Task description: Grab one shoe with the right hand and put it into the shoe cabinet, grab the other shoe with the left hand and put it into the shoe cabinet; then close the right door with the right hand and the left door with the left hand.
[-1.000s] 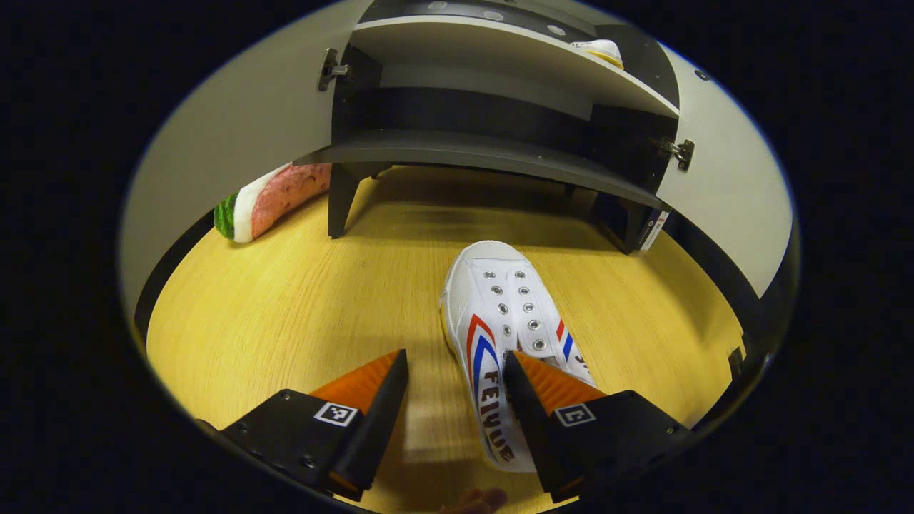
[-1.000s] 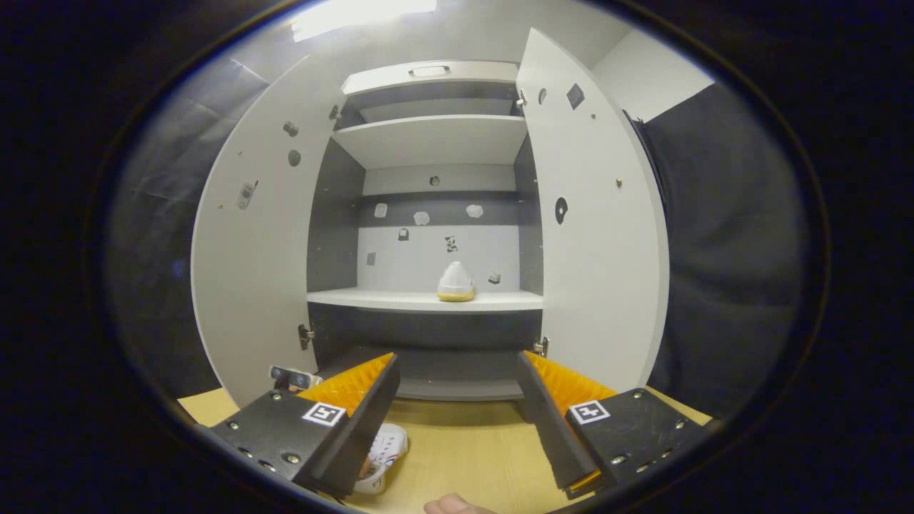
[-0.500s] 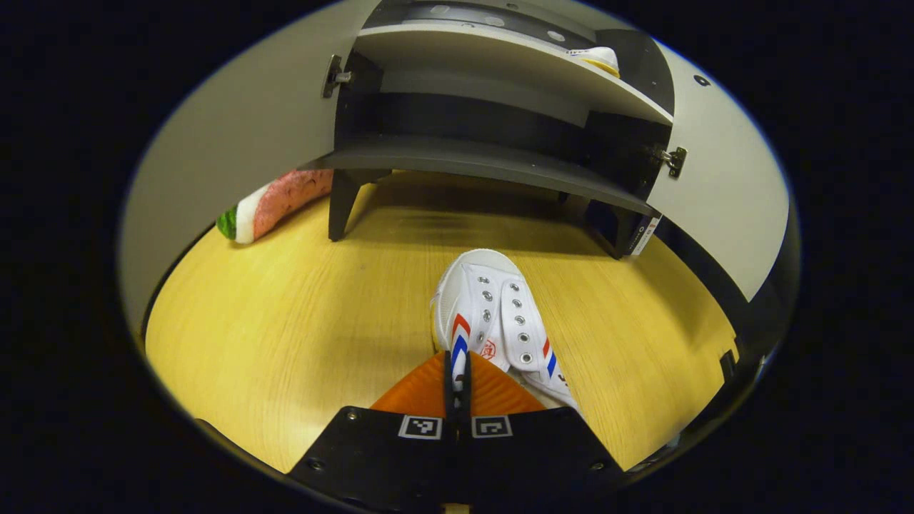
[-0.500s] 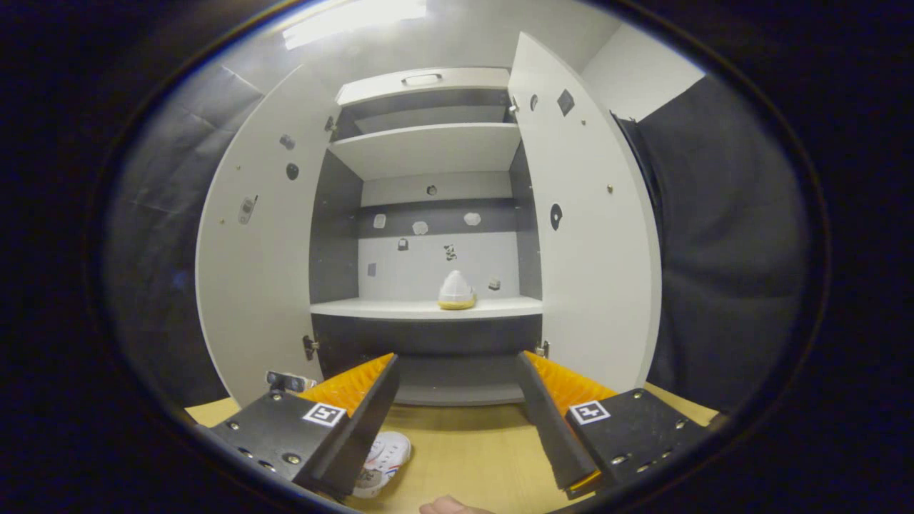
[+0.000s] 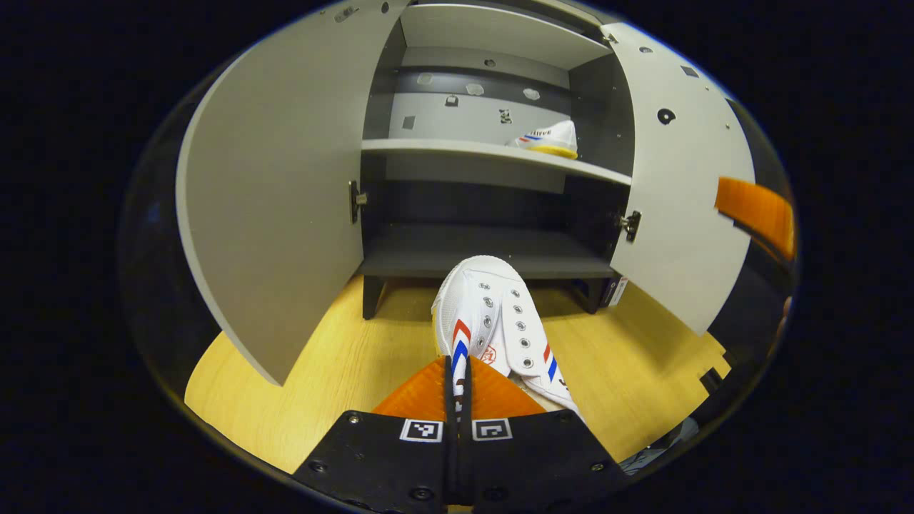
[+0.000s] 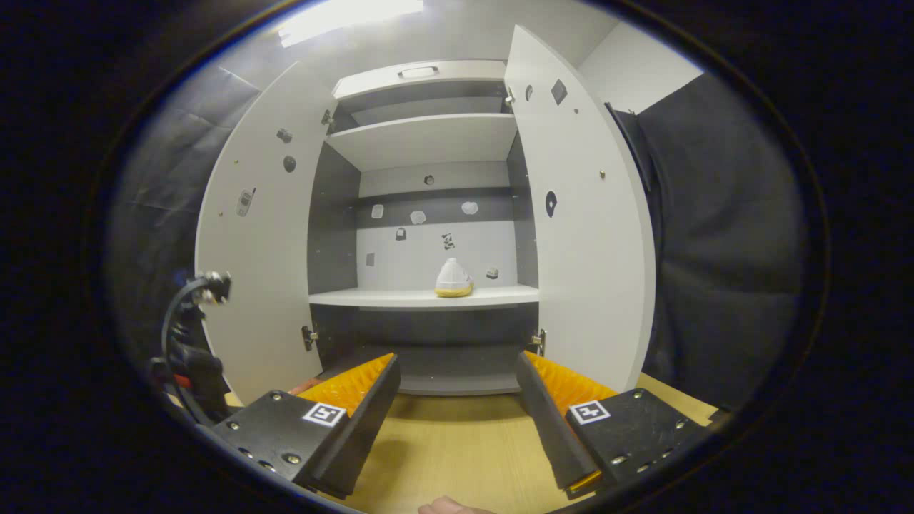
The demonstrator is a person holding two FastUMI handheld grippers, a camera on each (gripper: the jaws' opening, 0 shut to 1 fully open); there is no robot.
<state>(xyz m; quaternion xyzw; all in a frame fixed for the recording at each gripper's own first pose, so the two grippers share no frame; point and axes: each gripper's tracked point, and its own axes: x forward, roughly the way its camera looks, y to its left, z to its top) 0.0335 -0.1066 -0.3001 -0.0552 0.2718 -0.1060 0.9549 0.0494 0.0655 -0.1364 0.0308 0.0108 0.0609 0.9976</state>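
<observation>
A white shoe [image 5: 493, 314] with red and blue stripes is pinched at its side by my left gripper [image 5: 457, 371], which is shut on it. Its toe points at the dark bottom shelf [image 5: 428, 257] of the open shoe cabinet. A second white shoe [image 5: 548, 139] stands on the right part of the pale middle shelf [image 5: 443, 147], and it is seen heel-on as the shelved shoe [image 6: 453, 278] in the right gripper view. My right gripper [image 6: 457, 371] is open and holds nothing, facing the cabinet [image 6: 428, 143] from a short way back.
Both cabinet doors stand wide open: the left door [image 5: 278, 200] and the right door [image 5: 678, 193]. A wooden floor [image 5: 343, 357] lies below. The other gripper's finger [image 5: 757, 210] shows at the right edge. The left gripper's body and cable [image 6: 189, 343] appear beside the left door [image 6: 257, 235].
My left gripper closed on the shoe and has tilted up with it toward the cabinet. The shoe has left the floor in the right gripper view. The right gripper barely moved.
</observation>
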